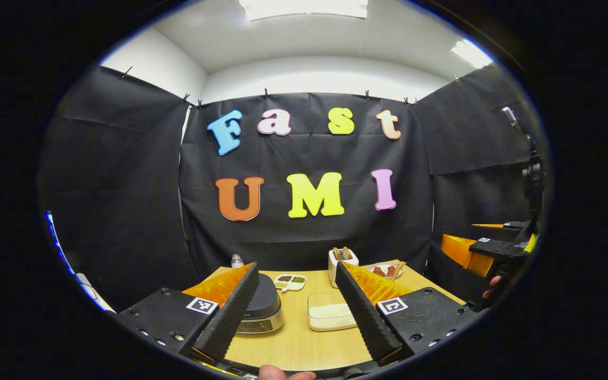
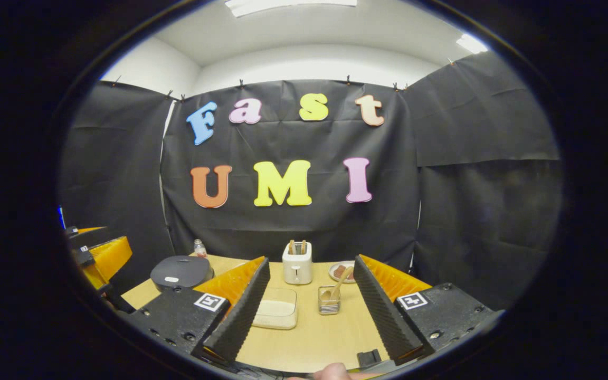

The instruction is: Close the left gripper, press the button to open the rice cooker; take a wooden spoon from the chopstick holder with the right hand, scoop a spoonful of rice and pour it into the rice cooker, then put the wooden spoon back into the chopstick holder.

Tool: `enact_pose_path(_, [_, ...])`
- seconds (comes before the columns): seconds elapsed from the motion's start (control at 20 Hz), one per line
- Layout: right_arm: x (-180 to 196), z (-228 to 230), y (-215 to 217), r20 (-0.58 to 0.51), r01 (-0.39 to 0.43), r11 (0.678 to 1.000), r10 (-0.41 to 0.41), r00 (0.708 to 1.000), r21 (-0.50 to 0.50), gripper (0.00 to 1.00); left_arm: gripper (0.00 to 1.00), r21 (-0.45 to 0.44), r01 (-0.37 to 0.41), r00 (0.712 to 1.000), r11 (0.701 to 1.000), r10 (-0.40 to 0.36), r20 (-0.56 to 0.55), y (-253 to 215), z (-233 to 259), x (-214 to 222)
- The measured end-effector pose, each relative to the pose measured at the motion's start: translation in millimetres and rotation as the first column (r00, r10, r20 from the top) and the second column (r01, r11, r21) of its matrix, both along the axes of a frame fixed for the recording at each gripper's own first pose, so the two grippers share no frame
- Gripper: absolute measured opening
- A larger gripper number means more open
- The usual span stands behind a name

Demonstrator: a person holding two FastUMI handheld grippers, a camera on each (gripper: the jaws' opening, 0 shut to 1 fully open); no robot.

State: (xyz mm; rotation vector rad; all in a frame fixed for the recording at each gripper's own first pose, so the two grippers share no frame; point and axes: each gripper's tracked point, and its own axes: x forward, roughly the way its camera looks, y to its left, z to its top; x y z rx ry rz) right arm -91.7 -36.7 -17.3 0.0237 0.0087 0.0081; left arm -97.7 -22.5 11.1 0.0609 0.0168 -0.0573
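Note:
The rice cooker point(image 1: 262, 309) has a dark lid that is down and a silver body, and stands on the wooden table just past my left gripper's left finger. My left gripper point(image 1: 296, 266) is open and holds nothing. In the right gripper view the cooker point(image 2: 181, 272) is at the far left of the table. A small clear chopstick holder point(image 2: 329, 301) holds the wooden spoon point(image 2: 340, 282), which leans to the right. It stands between the fingers of my right gripper point(image 2: 312, 259), farther off; that gripper is open and holds nothing. A white rice box point(image 2: 277, 309) point(image 1: 329, 311) sits mid-table.
A white toaster point(image 2: 297, 263) point(image 1: 342, 263), a plate of food point(image 2: 342, 272), a small divided dish point(image 1: 290, 282) and a little bottle point(image 2: 198, 247) line the table's far side. The other gripper is held off the table's right edge point(image 1: 486, 248) and off its left edge point(image 2: 98, 253).

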Motion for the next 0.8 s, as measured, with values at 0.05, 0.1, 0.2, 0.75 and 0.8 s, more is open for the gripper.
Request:
enact_pose_path(0.05, [-9, 0, -3, -0.003, 0.000, 1.000, 0.000, 1.000, -0.002, 1.00, 0.93, -0.001, -0.005, 1.000, 1.000, 0.005, 0.004, -1, 0, 2])
enact_pose_path(0.1, [-9, -1, -3, -0.004, 0.001, 1.000, -0.001, 1.000, -0.006, 1.00, 0.93, -0.003, -0.012, 1.000, 1.000, 0.012, 0.011, -1, 2, 3])
enact_pose_path(0.2, [-6, -3, -5, -0.010, 0.005, 1.000, -0.005, 1.000, -0.010, 1.00, 0.93, -0.017, -0.018, 1.000, 1.000, 0.019, 0.020, -2, 4, 7])
enact_pose_path(0.75, [-4, -6, -11, -0.002, 0.029, 0.999, -0.030, 1.000, -0.019, 1.00, 0.93, 0.015, -0.020, 1.000, 1.000, 0.020, 0.017, -10, -3, 21])
enact_pose_path(0.8, [-5, -6, -11, 0.000, 0.029, 0.999, -0.029, 1.000, -0.020, 1.00, 0.94, 0.010, -0.022, 1.000, 1.000, 0.022, 0.017, -10, -2, 22])
